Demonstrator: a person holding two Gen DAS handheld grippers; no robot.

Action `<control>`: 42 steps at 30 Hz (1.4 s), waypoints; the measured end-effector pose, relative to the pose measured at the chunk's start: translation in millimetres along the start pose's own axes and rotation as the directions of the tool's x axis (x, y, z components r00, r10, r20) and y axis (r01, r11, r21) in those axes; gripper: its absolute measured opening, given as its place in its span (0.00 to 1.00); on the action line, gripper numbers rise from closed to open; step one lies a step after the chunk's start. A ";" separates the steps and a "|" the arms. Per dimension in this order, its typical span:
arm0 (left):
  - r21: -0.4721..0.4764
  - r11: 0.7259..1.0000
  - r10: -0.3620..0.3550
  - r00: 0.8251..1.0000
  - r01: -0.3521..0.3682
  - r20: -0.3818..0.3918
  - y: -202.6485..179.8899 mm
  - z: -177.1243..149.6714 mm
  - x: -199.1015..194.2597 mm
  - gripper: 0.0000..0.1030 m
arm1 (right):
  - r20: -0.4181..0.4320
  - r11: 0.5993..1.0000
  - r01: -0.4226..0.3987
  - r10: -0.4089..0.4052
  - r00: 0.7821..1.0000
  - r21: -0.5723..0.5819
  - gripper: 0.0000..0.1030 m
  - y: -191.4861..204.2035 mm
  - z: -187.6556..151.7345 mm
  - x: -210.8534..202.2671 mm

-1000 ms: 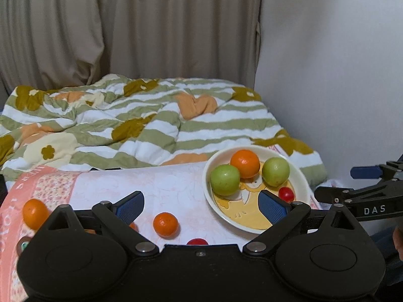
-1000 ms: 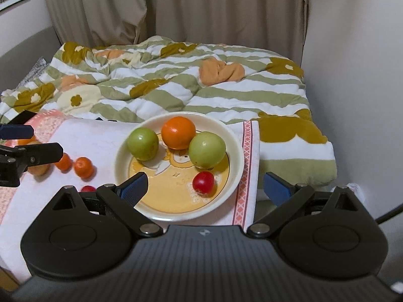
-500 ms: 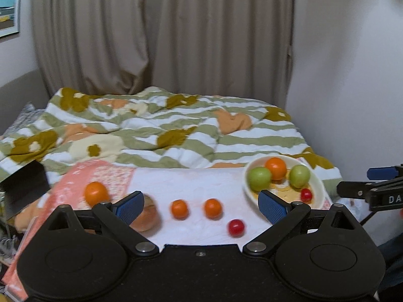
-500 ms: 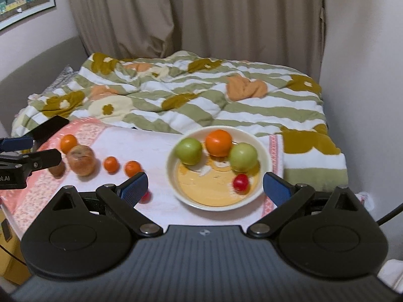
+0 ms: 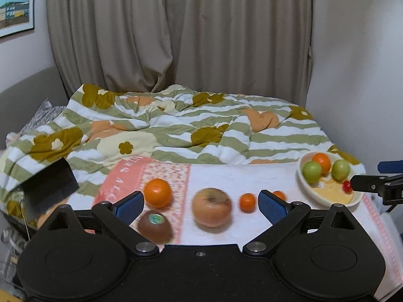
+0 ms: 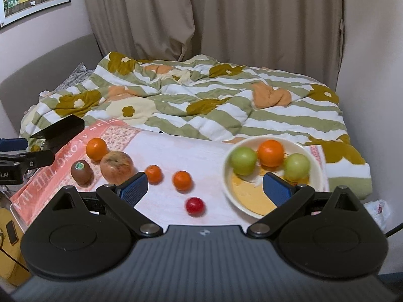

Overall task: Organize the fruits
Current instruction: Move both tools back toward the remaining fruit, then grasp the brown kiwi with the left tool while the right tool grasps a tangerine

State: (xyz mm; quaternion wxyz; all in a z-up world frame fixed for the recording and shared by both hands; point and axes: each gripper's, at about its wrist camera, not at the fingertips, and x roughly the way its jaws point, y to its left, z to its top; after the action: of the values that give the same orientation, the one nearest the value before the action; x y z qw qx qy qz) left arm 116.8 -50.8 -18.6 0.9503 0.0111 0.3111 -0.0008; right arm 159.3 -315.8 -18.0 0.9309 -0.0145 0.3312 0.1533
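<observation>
Pulling both claws back from the bowl (image 6: 273,176) opened the view up: your left claw (image 5: 201,203) and right claw (image 6: 205,185) are spread wide and empty. The bowl sits far right on the counter (image 6: 191,151); apple (image 5: 212,206), kiwi (image 5: 155,226) and oranges wait left.

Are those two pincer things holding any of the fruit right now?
No. The left hand-held gripper and right hand-held gripper are both open and empty, above the table.
</observation>
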 end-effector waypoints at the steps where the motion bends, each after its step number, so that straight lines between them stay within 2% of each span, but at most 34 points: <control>1: 0.009 1.000 -0.005 1.000 0.005 -0.006 7.7 0.0 4.1 0.96 | -0.005 1.000 0.006 -0.006 1.000 0.004 1.00 9.0 -0.1 5.1; 10: 0.083 0.993 -0.073 0.994 0.080 -0.087 68.4 -6.9 53.9 0.96 | -0.060 0.996 0.085 -0.083 0.995 0.028 1.00 67.6 -6.7 54.5; 17: 0.140 0.979 -0.132 0.982 0.151 -0.135 89.2 -19.1 87.2 0.96 | -0.102 0.990 0.144 -0.143 0.984 0.004 1.00 93.3 -16.1 98.3; 20: 0.166 0.969 -0.154 0.974 0.181 -0.163 91.0 -25.6 102.1 0.96 | -0.115 0.988 0.154 -0.154 0.981 -0.009 0.95 99.4 -19.7 115.7; 25: 0.197 0.956 -0.176 0.962 0.218 -0.210 90.7 -38.4 121.6 0.96 | -0.129 0.989 0.148 -0.150 0.980 -0.024 0.90 104.2 -24.1 137.0; 29: 0.192 0.953 -0.184 0.953 0.233 -0.240 91.8 -44.5 133.9 0.95 | -0.147 0.991 0.117 -0.125 0.981 -0.061 0.82 107.7 -29.0 153.4; 33: 0.194 0.954 -0.178 0.951 0.230 -0.253 90.2 -47.8 141.7 0.93 | -0.155 0.991 0.090 -0.104 0.982 -0.097 0.81 110.9 -31.0 165.0; 37: 0.190 0.953 -0.179 0.944 0.236 -0.277 88.2 -52.2 148.2 0.89 | -0.165 0.990 0.070 -0.090 0.982 -0.122 0.75 111.7 -29.1 176.5; 40: 0.202 0.953 -0.163 0.943 0.227 -0.289 84.6 -55.5 152.8 0.75 | -0.171 0.989 0.055 -0.078 0.982 -0.139 0.72 111.6 -28.5 184.7; 42: 0.207 0.955 -0.147 0.944 0.213 -0.295 82.4 -56.8 155.8 0.72 | -0.174 0.988 0.041 -0.067 0.982 -0.150 0.71 111.3 -28.1 189.8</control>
State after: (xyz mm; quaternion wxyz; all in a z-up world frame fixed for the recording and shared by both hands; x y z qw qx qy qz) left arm 209.5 33.6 -154.8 0.8852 0.0954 0.4382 -0.1237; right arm 248.5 -161.0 -149.5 0.8977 -0.1055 0.4007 0.1497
